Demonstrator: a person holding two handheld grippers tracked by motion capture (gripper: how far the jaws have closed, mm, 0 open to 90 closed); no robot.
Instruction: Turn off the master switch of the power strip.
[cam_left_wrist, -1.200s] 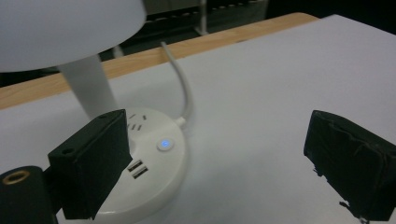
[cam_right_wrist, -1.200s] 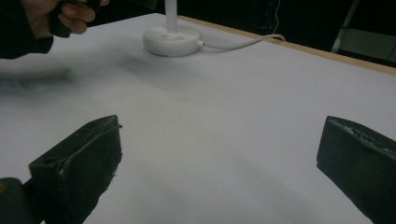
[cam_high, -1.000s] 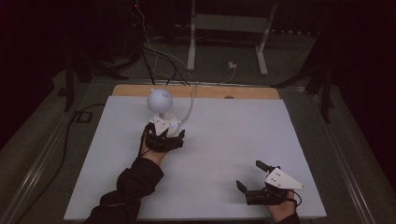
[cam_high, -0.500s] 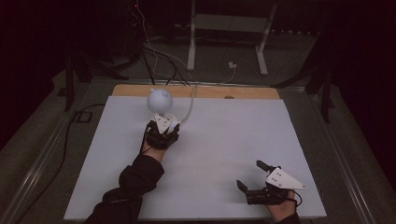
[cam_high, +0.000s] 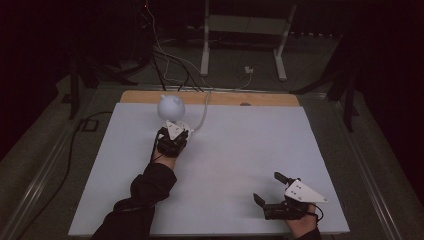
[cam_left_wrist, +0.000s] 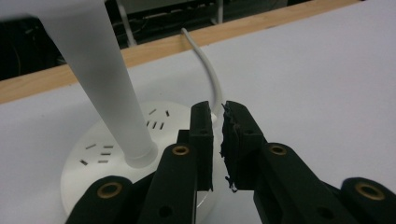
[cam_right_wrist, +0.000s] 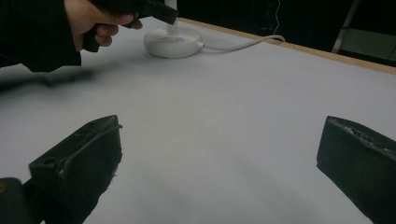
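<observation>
White lamp base is seen under and left of the nearly closed jaws, nothing pinched | left gripper jaws just closed | right gripper is held wide, lamp well ahead.

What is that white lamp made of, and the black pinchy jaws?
The lamp looks like smooth matte white plastic: even colour, a soft sheen, and small slots moulded into its round base. The left gripper has jaws that look like hard black plastic with rough, rubbery-looking inner faces and brass-coloured rivets.
</observation>
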